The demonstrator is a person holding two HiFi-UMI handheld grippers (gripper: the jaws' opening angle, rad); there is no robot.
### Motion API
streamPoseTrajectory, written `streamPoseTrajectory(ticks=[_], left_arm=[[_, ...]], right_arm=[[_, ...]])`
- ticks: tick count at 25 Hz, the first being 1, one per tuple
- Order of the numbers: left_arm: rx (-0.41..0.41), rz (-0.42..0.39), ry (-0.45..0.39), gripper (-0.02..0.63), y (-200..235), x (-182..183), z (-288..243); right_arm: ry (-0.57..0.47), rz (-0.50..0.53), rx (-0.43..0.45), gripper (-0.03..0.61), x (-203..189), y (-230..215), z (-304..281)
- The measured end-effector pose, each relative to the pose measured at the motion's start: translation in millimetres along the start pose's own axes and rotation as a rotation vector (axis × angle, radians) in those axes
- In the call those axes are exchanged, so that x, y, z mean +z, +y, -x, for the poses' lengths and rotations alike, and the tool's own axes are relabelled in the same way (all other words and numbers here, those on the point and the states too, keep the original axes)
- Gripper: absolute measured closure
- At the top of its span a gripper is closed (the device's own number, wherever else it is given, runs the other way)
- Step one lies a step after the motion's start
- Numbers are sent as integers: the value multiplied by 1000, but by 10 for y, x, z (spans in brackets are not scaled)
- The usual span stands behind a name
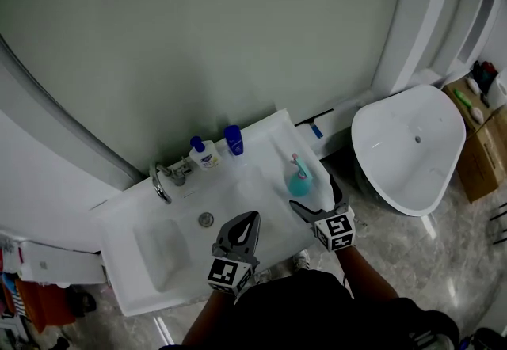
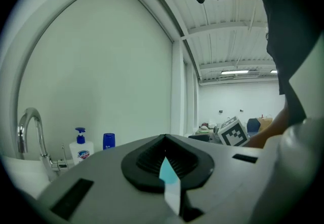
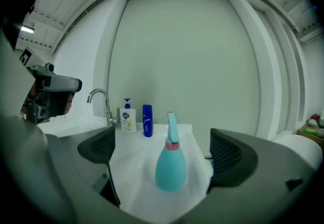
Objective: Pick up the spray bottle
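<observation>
The turquoise spray bottle (image 1: 299, 180) with a pink collar stands upright on the right ledge of the white sink (image 1: 182, 261). In the right gripper view the spray bottle (image 3: 170, 164) is straight ahead, between the two spread jaws but beyond their tips, untouched. My right gripper (image 1: 317, 203) is open, just in front of the bottle. My left gripper (image 1: 242, 231) hovers over the sink's front edge, its jaws shut together with nothing between them; the left gripper (image 2: 164, 159) points towards the wall.
A chrome tap (image 1: 162, 180), a white soap dispenser (image 1: 203, 154) and a dark blue bottle (image 1: 233, 139) stand along the sink's back edge. A white toilet-like basin (image 1: 412, 146) is at the right, with a cardboard box (image 1: 483, 146) beyond it.
</observation>
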State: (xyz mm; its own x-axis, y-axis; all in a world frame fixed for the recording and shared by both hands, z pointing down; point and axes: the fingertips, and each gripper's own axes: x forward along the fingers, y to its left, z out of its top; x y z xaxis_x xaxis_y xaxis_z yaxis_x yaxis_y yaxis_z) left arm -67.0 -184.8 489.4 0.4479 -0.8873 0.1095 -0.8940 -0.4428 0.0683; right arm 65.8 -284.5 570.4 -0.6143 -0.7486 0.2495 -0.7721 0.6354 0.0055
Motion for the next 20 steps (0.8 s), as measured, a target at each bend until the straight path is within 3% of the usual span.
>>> streamPoseTrajectory(ticks=[3, 7, 14, 20], left_arm=[[32, 5, 30, 617, 59, -26, 17], [63, 11, 29, 617, 122, -51, 49], [119, 22, 27, 617, 235, -47, 77], [153, 37, 38, 617, 287, -67, 102]], right_arm=[[-4, -9, 0, 13, -40, -74, -127], [0, -30, -12, 167, -135, -151, -277], [60, -48, 15, 221, -295, -160, -500], [38, -27, -10, 295, -293, -207, -587]])
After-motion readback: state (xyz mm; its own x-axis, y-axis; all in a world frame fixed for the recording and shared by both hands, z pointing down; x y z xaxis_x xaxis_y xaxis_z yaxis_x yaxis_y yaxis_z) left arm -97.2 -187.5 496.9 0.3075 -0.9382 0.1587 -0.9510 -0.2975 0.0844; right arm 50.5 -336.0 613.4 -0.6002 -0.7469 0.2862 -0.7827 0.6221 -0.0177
